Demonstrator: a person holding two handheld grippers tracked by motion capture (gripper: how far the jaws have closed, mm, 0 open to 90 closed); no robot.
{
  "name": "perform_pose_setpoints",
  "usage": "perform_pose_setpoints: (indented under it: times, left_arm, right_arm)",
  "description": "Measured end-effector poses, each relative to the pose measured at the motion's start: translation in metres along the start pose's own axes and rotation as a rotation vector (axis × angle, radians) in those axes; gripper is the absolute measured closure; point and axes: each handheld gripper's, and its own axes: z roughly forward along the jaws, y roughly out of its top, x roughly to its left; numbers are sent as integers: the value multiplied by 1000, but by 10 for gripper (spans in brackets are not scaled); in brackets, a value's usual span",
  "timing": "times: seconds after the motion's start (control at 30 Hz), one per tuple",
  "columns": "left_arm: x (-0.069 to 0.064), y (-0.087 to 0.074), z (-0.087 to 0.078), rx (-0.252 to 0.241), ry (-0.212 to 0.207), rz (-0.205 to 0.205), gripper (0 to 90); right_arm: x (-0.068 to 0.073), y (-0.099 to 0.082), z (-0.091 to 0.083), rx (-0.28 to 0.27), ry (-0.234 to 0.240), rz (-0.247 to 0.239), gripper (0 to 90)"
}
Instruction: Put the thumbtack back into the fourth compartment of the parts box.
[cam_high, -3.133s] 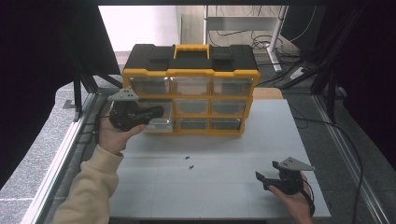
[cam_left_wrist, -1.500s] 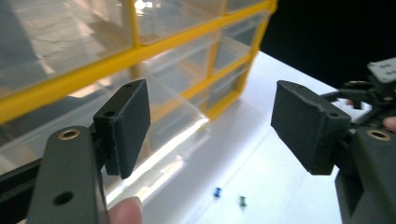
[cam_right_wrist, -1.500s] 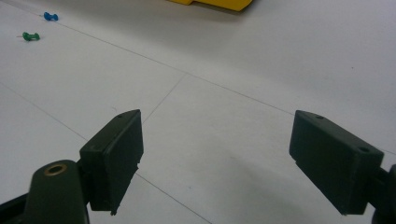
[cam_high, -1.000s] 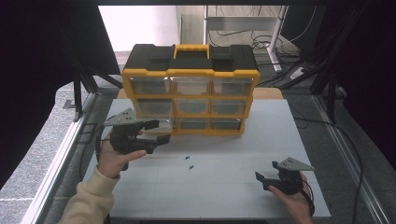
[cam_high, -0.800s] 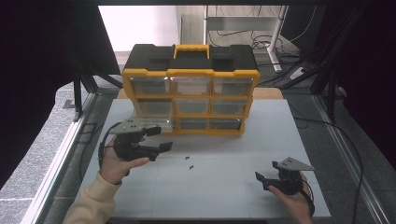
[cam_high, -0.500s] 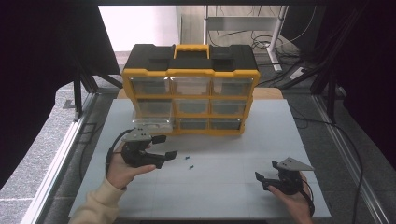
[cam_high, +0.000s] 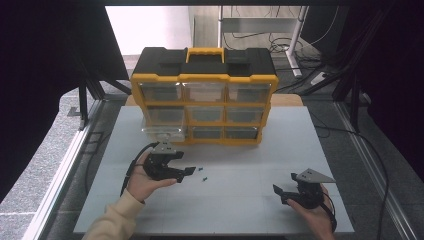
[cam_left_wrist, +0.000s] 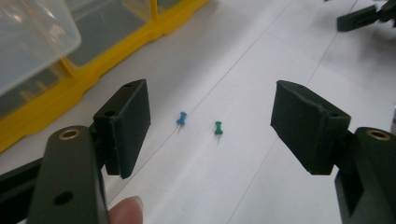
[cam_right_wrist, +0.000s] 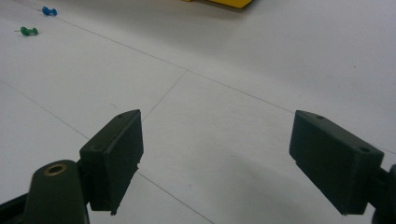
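Since the earlier high view, the left gripper (cam_high: 186, 172) has come away from the open drawer (cam_high: 161, 131) at the lower left of the yellow organizer (cam_high: 204, 95) and dropped toward the table (cam_high: 240, 215), nearer the bottom of the frame. Its jaws stand wide apart with nothing between them.

Nearest the viewer, at the lower right of the high view, the right gripper (cam_high: 279, 191) rests low over the table in the person's right hand (cam_high: 315, 216), jaws also wide apart and empty.

At the lower left, the left hand (cam_high: 145, 181) aims its gripper toward the middle of the table. In the left gripper view, two pushpins lie on the white surface just beyond the black jaws: a blue pushpin (cam_left_wrist: 181, 118) to the left and a green pushpin (cam_left_wrist: 218, 128) just beside it to the right, apart from each other. In the high view they appear as small specks just right of the left gripper's tips.

Farther back, the clear drawer juts out from the bottom row of the organizer, which stands at the far edge of the table.

The step in hand looks like the approach to pick up a pushpin, probably to drop it in the open drawer. The next move likely calls for lowering the jaws around one pin, centring it, then closing gently, since so small a thing could slip or skid away.
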Motion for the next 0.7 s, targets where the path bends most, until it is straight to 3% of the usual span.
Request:
perform_pose_setpoints:
  times: [0.33,0.7]
  left_arm:
    - [5,-2,32,100,17,24,282]
    - [15,-3,57,171,26,35,282]
  right_arm:
    - [0,0,1,3,5,-5,178]
    - [0,0,1,5,4,-11,178]
